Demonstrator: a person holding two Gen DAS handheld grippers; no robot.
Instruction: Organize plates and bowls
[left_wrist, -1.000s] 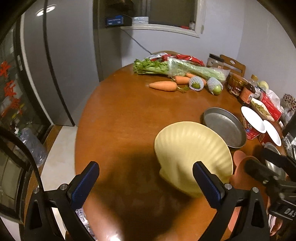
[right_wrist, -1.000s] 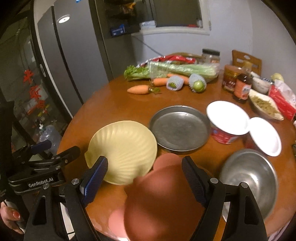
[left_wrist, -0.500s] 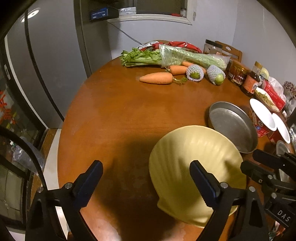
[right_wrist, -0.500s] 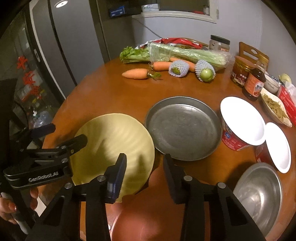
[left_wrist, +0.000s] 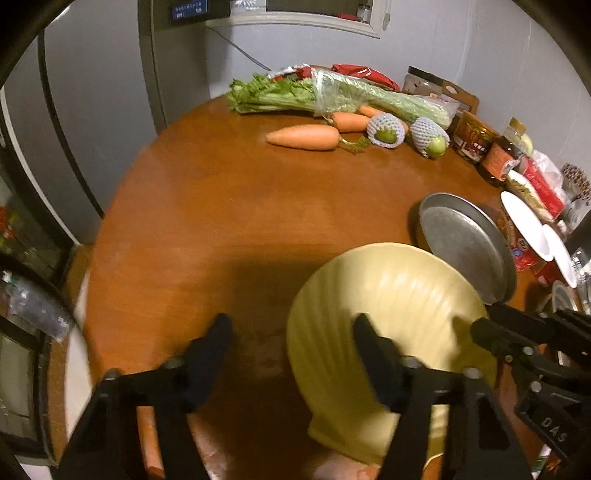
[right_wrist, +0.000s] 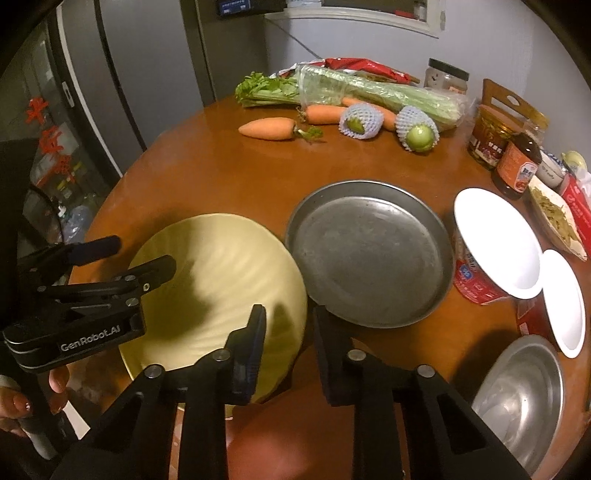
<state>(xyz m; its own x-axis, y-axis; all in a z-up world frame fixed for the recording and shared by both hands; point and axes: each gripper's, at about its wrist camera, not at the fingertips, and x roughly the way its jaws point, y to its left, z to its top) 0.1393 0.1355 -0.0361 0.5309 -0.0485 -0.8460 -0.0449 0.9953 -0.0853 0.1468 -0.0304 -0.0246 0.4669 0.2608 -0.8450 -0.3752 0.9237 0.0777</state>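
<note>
Two tongs are working one dish on the round table (left_wrist: 221, 221), so you look to be at the pick-up step. The shell-ribbed yellow plate (right_wrist: 221, 266) lies at the near edge, just left of the metal pan (right_wrist: 369, 254), and seems partly propped on a reddish dish (right_wrist: 280, 443) below it.

Your left tongs (left_wrist: 293, 338) stand partly open, straddling the plate's left rim: one finger is over the plate, the other over bare wood, and neither pad presses. Your right tongs (right_wrist: 288, 332) are drawn to a narrow gap with the plate's right rim between the jaws. You cannot tell from here whether they actually bite.

Next, I judge, you need both grips firm on opposite rims before lifting, kept level, clear of the pan.

Compared with a second ago, both sets of jaws have just been closing from wide open. Both tongs have also dropped closer, so the plate fills more of each view.
</note>
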